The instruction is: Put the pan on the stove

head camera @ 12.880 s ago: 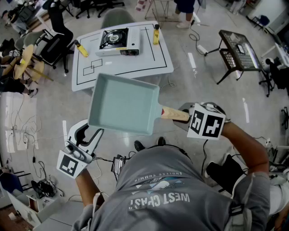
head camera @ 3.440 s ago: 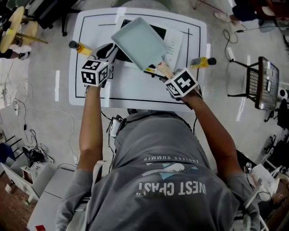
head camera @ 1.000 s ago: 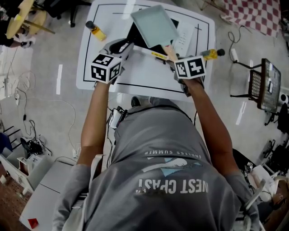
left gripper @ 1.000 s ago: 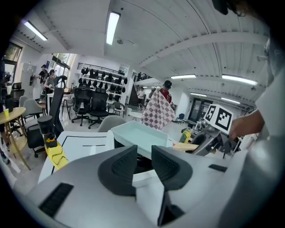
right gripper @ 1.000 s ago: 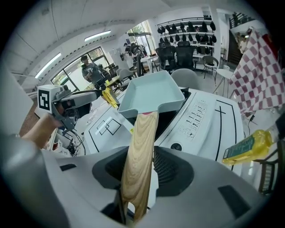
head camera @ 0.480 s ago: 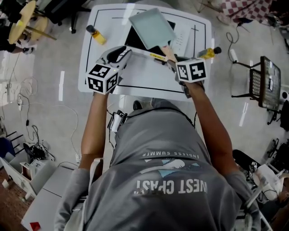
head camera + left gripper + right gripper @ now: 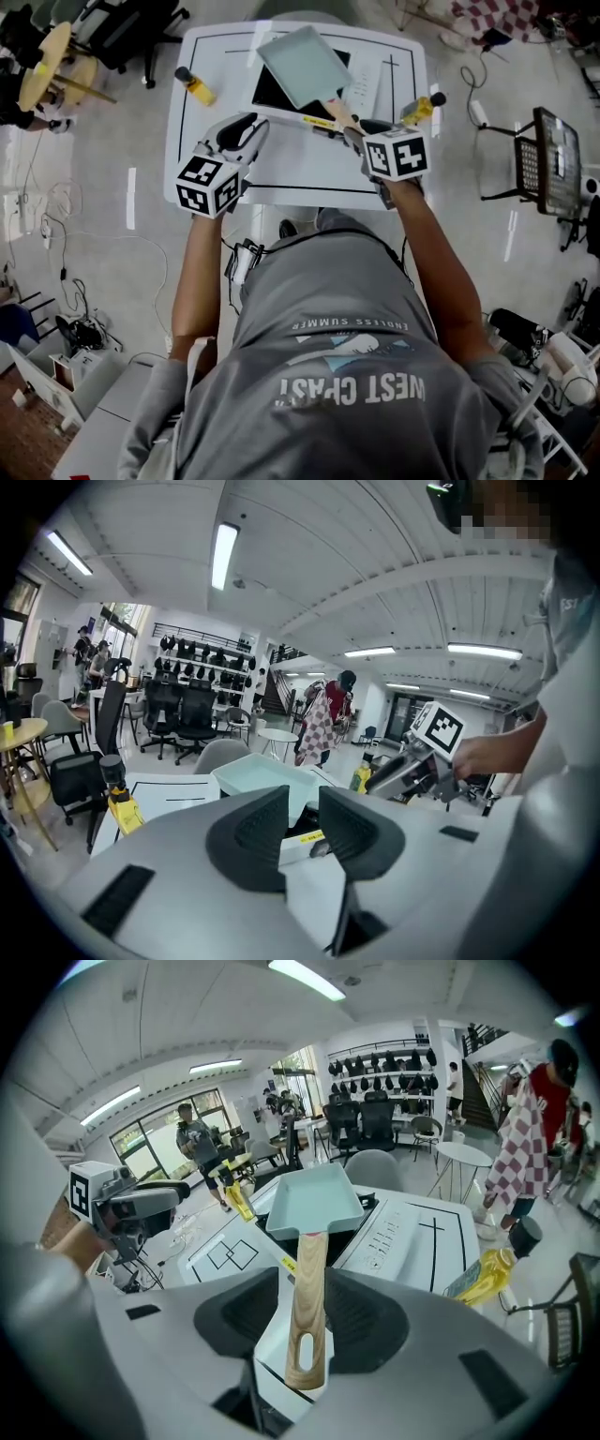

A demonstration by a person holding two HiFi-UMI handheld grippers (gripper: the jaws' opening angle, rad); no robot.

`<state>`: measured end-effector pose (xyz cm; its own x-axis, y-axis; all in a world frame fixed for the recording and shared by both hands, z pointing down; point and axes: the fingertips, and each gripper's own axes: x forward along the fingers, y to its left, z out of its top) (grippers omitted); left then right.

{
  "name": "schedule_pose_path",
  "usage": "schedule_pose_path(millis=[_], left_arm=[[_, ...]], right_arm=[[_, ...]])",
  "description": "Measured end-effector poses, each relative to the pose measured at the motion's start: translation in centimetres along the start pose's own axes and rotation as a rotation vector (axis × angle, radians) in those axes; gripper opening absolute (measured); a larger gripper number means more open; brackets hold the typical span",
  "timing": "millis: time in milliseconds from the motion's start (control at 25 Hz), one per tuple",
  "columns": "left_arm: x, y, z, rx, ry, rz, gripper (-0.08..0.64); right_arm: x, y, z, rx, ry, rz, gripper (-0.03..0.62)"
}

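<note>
Pan: the pale teal rectangular pan (image 7: 302, 64) sits over the dark burner bay (image 7: 269, 94) of the stove (image 7: 367, 82), turned at a slant to the stove's edges. From my feeds I can't tell whether its base is fully down on the burner.
Handle: the wooden handle (image 7: 336, 111) runs from the pan's near corner out past the stove's front edge and into the right gripper.
Right gripper: the right gripper (image 7: 302, 1312) hovers just in front of the stove, toward its right half. I read its jaws as clamped on the handle from both sides. The handle's end, with its hanging hole, pokes out behind the pads.
Left gripper: the left gripper (image 7: 251, 125) is off the stove's front left corner, near it but not touching. Its jaws are drawn almost together with only a slit between them, and nothing is held there.
Stove: white and portable, with the burner bay on its left and a pale control panel on its right.
Table: the stove stands on the white table (image 7: 300, 173), inside a black outline drawn on the top.
Yellow bottle: the yellow bottle (image 7: 195, 86) stands upright with a dark cap, left of the stove and well apart from it.
Oil bottle: the oil bottle (image 7: 417, 110) is near the stove's right end, just beyond the right gripper.
Beyond the stove: I see office chairs (image 7: 178, 714) and a person in a checked garment (image 7: 534, 1129).
</note>
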<state>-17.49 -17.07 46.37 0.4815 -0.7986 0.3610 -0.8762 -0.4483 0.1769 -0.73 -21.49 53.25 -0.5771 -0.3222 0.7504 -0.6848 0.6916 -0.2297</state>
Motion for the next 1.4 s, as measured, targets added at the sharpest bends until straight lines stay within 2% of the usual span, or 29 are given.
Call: schedule_pose_path(millis=[240,480,640,880,1400], left_arm=[[-1.5,-2.2,1.6,0.025,-0.036,-0.025,0.094],[-2.8,-4.7,3.5,0.054,-0.072,-0.059,0.094],[-3.9,-6.4,4.4,0.080,-0.094,-0.083,0.094],[-5.5,-9.0,6.0,0.118,-0.122,-0.123,0.094],[-7.2,-13.3,7.0,0.182,-0.134,-0.171,0.094]], right_arm=[[-3.6,1.2,1.9,-0.041,-0.147,-0.037,0.137],[-8.2,4.0,4.7,-0.107,-0.351,-0.005,0.012],[-10.8,6.3,5.6,-0.171,-0.442,0.015,0.010],[-14.1,9.7,5.9,-0.292,-0.499,0.013,0.008],[-18.9,11.8,5.1,-0.312,-0.565,0.016,0.008]])
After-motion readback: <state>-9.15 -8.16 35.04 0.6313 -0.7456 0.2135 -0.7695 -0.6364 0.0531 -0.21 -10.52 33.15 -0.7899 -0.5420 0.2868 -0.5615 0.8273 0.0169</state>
